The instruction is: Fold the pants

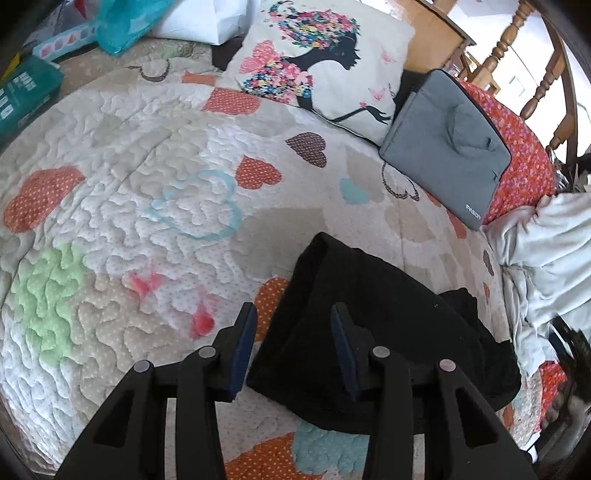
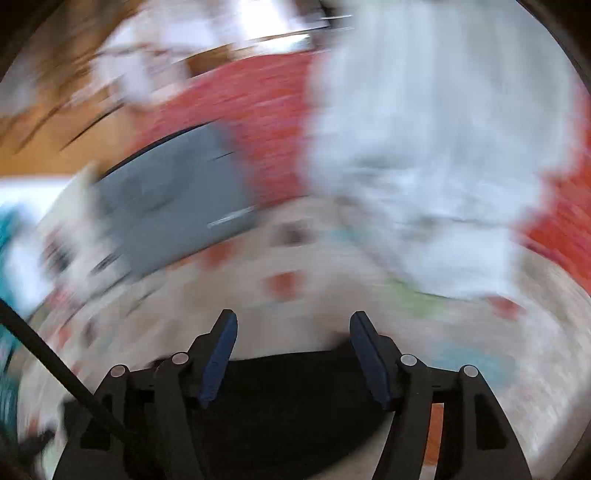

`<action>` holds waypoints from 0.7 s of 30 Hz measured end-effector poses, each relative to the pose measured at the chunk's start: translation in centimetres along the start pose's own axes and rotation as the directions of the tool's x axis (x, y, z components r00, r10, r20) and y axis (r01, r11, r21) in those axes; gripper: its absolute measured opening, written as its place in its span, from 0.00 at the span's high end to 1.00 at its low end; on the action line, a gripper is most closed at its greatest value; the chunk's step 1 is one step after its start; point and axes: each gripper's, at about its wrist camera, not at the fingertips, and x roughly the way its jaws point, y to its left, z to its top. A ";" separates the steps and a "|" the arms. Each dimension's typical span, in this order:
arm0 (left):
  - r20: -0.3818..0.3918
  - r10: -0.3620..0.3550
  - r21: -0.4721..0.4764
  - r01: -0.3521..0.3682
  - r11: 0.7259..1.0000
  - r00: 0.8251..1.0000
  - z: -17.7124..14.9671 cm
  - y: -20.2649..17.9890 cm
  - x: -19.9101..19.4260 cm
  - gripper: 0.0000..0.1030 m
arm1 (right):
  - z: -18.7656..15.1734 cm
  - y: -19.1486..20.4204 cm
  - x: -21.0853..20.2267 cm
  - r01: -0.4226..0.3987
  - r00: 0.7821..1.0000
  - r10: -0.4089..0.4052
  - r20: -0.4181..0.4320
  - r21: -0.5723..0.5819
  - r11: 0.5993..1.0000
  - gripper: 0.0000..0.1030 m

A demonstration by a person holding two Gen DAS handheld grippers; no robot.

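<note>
Black pants lay bunched on the heart quilt, both grippers standing open over them.

The left gripper (image 1: 293, 314) had its fingers apart above the black pants (image 1: 369, 314), clamping nothing; the right gripper (image 2: 293, 321) was spread too, dark cloth below its pads in a badly blurred view. Judged best: flatten the heap and align the edges before creasing. The pants sat crumpled, below the grey laptop sleeve (image 1: 447, 147) on the quilt (image 1: 129, 184).

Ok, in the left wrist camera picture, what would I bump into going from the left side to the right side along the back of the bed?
Teal box → teal bag → white bag → pillow with the flower-haired lady → grey laptop sleeve → wooden chair.
</note>
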 end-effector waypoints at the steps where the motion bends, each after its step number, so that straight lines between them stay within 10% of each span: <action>1: -0.005 -0.005 0.010 0.005 1.000 1.000 0.0 -0.4 0.2 0.60 | 0.0 1.4 2.1 -0.098 0.992 0.095 -0.084 -0.035 0.995 0.38; 9: -0.092 0.006 0.064 0.000 0.998 0.996 -0.6 -1.4 3.0 0.54 | -1.0 9.4 16.7 -0.164 0.920 0.044 -0.391 -0.281 0.945 0.46; 10: -0.112 0.002 0.061 0.005 0.998 0.994 -0.7 -1.4 3.4 0.53 | -1.1 9.3 17.5 -0.182 0.910 0.063 -0.410 -0.258 0.949 0.52; 11: -0.141 -0.007 0.055 0.015 0.998 0.990 -0.8 -1.2 4.0 0.53 | -1.1 9.3 18.0 -0.217 0.893 0.101 -0.439 -0.223 0.950 0.89; 12: -0.157 -0.013 0.055 0.022 0.998 0.988 -0.9 -1.1 4.2 0.53 | -0.8 9.5 18.4 -0.231 0.877 0.109 -0.469 -0.210 0.950 0.92; 21: -0.191 0.047 0.156 -0.017 0.988 0.981 -1.7 -1.8 4.0 0.63 | 1.9 13.1 22.0 -0.137 0.907 0.007 -0.420 -0.281 0.950 0.93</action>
